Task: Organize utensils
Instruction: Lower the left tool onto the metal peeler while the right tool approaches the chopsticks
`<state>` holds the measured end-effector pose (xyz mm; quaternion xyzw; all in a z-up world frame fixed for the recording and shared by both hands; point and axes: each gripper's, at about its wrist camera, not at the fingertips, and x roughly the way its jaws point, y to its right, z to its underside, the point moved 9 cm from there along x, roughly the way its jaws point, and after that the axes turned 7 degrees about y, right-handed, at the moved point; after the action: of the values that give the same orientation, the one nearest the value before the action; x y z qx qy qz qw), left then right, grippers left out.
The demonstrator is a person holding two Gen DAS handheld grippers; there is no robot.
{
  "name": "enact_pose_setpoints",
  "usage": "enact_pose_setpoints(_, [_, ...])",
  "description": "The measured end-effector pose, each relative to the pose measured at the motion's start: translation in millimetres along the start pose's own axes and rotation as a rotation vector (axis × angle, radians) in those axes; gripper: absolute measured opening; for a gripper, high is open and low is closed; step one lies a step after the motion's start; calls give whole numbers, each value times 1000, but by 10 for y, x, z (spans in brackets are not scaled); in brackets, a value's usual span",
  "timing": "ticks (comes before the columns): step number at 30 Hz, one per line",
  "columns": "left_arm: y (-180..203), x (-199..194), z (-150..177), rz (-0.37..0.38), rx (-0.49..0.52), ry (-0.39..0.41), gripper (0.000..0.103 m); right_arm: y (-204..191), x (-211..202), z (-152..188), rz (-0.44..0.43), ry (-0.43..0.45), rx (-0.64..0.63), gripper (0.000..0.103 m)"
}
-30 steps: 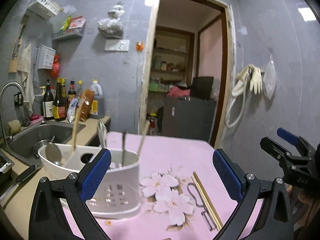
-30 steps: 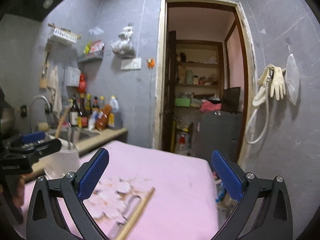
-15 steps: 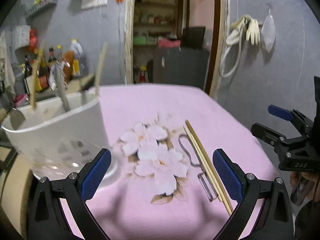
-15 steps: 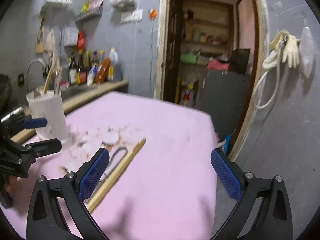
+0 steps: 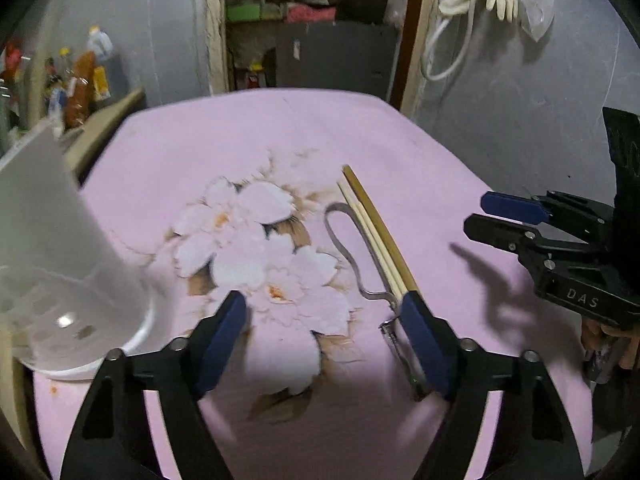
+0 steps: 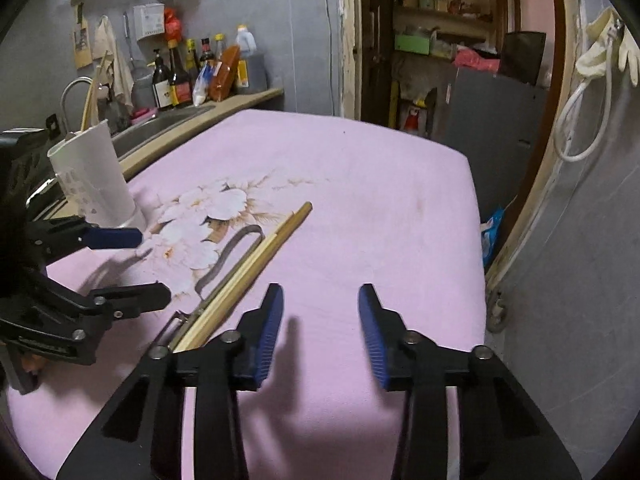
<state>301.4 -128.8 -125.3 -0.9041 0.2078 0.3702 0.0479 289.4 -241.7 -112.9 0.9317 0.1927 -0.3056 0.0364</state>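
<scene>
I am holding my left gripper [image 5: 322, 338] over the pink flowered tablecloth [image 5: 248, 128]; its jaws have just been closing and are standing partly apart, gripping nothing. My right gripper [image 6: 320, 330], narrower after closing too, is holding nothing either. The chopsticks [image 5: 374, 232] are lying beside a metal peeler [image 5: 348, 248] near the cloth's middle, the white utensil holder [image 6: 96, 176] standing at its sink-side edge.

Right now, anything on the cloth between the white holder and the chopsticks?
Only the cloth's flower print and the metal peeler, lying against the chopsticks. Left wrist view shows it, white holder at left.
</scene>
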Motion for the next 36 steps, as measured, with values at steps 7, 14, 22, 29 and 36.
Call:
enact_pose_setpoints(7, [95,193,-21,38,3,-47,59,41,101,-22,-29,-33,15,32])
enact_pose_setpoints(14, [86,298,-60,47,-22,-82,34,59,148,-42,-43,-47,25,31])
enact_pose_setpoints(22, [2,299,-91,24,-52,-108,17,57,186,-37,-46,-59,33,31])
enact_pose_setpoints(29, [-125,187,-25,-23,-41,-109,16,-42,282,-39,-82,-100,45,31])
enact_pose_setpoints(36, [-194,6,99,-26,-50,-85,16,-265,426,-76,-138,-143,57,32])
